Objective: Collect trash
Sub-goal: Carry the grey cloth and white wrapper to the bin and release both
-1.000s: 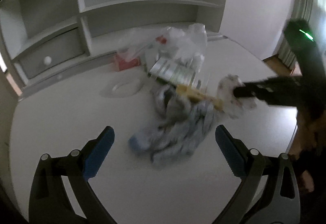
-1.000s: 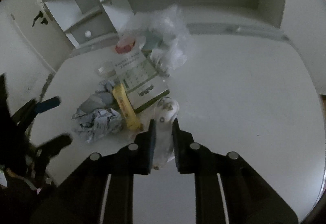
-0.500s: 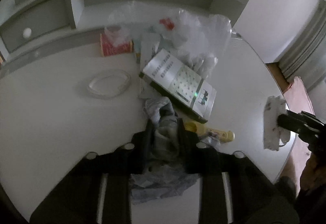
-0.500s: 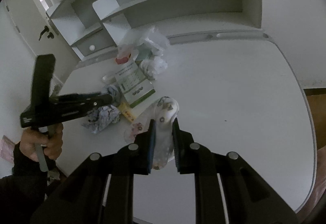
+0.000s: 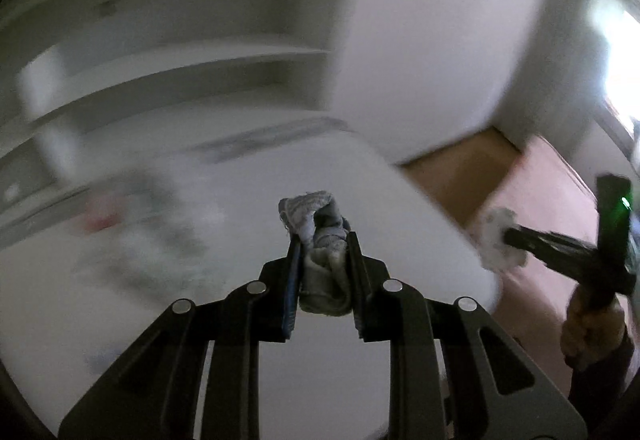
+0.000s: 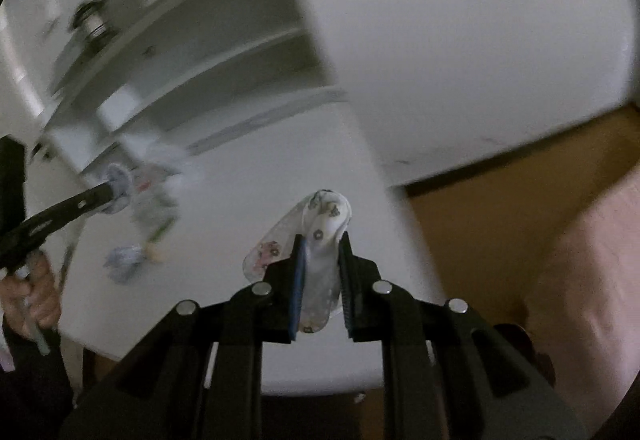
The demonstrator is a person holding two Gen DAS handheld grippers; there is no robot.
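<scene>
The left hand-held gripper (image 5: 322, 252) was clamped on a crumpled grey paper wad (image 5: 318, 240) at frame centre. The right hand-held gripper (image 6: 322, 252) was clamped on a flower-printed white wrapper (image 6: 320, 240), above the white counter (image 6: 240, 300).

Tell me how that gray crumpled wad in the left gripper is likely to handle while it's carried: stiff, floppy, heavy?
The gray crumpled wad looks soft: it bunches into folds between the left gripper fingers, so it probably squashes rather than resists. It is likely light, since a narrow pinch holds it up. The free top flops over loosely and may sway.
</scene>
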